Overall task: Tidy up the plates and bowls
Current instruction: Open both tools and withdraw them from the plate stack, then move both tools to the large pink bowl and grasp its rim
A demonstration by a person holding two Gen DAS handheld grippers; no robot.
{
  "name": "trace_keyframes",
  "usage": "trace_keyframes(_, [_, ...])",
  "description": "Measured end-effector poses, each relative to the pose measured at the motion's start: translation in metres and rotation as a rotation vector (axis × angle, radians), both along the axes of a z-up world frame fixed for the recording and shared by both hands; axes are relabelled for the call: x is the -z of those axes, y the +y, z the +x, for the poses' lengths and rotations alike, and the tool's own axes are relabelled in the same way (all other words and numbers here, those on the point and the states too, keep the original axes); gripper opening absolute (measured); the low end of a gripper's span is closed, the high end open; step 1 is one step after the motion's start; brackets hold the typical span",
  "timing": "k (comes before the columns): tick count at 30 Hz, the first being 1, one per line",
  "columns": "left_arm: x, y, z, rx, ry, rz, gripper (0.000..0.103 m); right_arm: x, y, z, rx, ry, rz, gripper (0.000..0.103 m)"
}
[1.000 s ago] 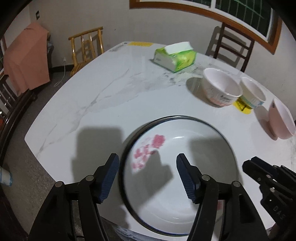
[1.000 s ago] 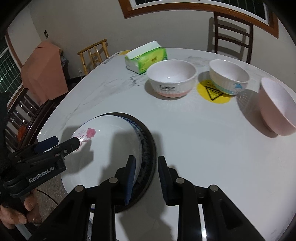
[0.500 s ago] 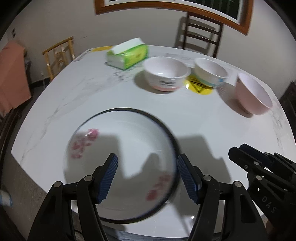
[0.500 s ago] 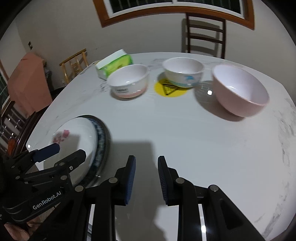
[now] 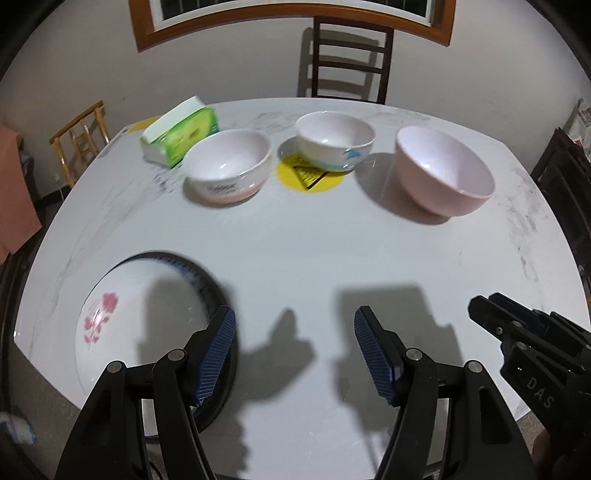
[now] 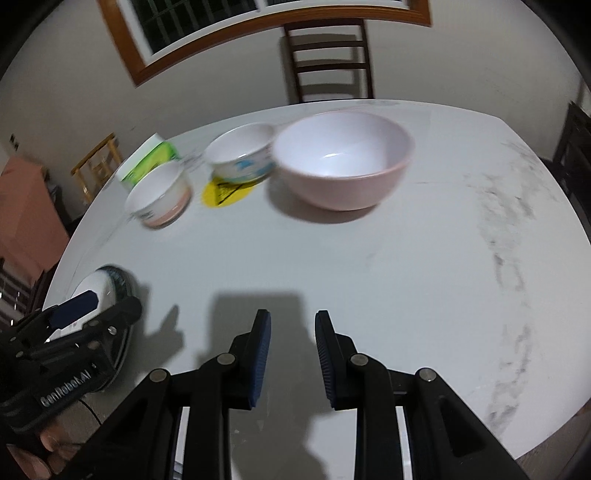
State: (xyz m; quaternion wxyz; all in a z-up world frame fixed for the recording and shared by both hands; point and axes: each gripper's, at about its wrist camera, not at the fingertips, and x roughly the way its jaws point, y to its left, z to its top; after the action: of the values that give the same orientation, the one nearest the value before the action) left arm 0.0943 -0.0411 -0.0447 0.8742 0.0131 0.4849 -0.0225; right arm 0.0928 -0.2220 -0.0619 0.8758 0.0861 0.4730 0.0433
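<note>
Over the white table (image 5: pixel 295 258), the left gripper (image 5: pixel 294 350) is wide apart and empty, the right gripper (image 6: pixel 292 356) is a little apart and empty, and the pink bowl (image 6: pixel 341 160) sits at twelve o'clock.

I am working in a home dining room. A round marble-look table (image 5: pixel 295 258) carries bowls (image 5: pixel 229 166), a plate (image 5: pixel 122 314) and a tissue pack (image 5: pixel 181 134). A dark ladder-back chair (image 5: pixel 351 59) stands at its far side below a wood-framed window (image 5: pixel 291 14), and a light wooden chair (image 5: pixel 79 140) stands at left.
</note>
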Motion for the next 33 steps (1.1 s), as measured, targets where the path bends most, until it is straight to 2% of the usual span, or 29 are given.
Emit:
trace_keyframes(10, [-0.012,-0.034,0.040,0.022,0.031,-0.067,0.064,-0.010,-0.057,0.020,0.083,0.003,0.001,0.025])
trace_keyframes(14, [-0.014,-0.043,0.054,0.026,0.040,-0.092,0.064,-0.017,-0.069,0.036,0.072,0.001,0.021,0.025])
trace_keyframes(17, [-0.017,-0.046,0.067,0.047,0.048,-0.183,0.064,-0.021,-0.075,0.053,0.063,0.002,0.044,0.025])
trace_keyframes(23, [-0.023,-0.056,0.097,0.014,0.031,-0.204,0.064,-0.025,-0.085,0.087,0.083,-0.001,0.031,0.028])
trace_keyframes(28, [-0.018,-0.067,0.129,-0.003,0.069,-0.254,0.064,-0.017,-0.093,0.126,0.104,0.048,0.048,0.028])
trace_keyframes(33, [-0.003,-0.079,0.162,-0.002,0.137,-0.268,0.063,-0.002,-0.102,0.159,0.142,0.105,0.041,0.028])
